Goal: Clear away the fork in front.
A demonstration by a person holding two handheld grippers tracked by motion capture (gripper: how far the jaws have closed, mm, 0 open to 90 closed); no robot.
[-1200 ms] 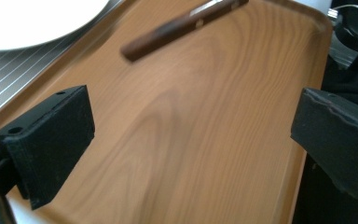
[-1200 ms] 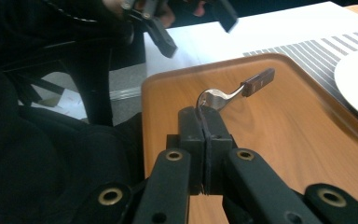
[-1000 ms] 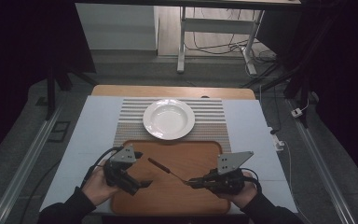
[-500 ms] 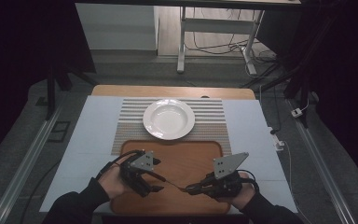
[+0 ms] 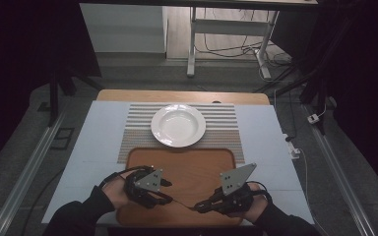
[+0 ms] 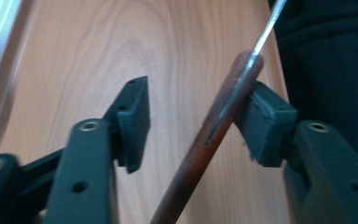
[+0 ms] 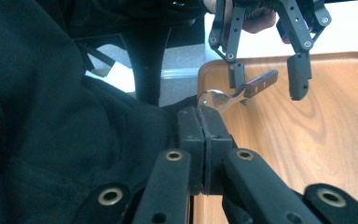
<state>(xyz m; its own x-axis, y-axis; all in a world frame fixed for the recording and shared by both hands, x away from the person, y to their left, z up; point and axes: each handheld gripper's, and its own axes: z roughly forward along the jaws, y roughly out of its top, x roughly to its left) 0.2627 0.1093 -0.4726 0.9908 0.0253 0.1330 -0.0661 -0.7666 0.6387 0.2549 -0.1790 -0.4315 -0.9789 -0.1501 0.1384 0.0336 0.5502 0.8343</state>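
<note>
A wooden-handled utensil (image 7: 242, 92) is held above the wooden tray (image 5: 187, 162), near its front edge. Its metal end is pinched by the right gripper (image 7: 204, 122), whose jaws are pressed together. Its brown handle (image 6: 214, 135) lies between the spread jaws of the left gripper (image 6: 193, 116), touching one pad (image 6: 261, 122). A white plate (image 5: 178, 125) is seen beyond the tray.

Overhead forward-down; claw close-ups over tray (image 5: 197, 162)

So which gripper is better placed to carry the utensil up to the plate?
Right. The right gripper is already shut on the utensil's metal end, while the left gripper is open around its handle. The plate sits beyond the tray.
</note>
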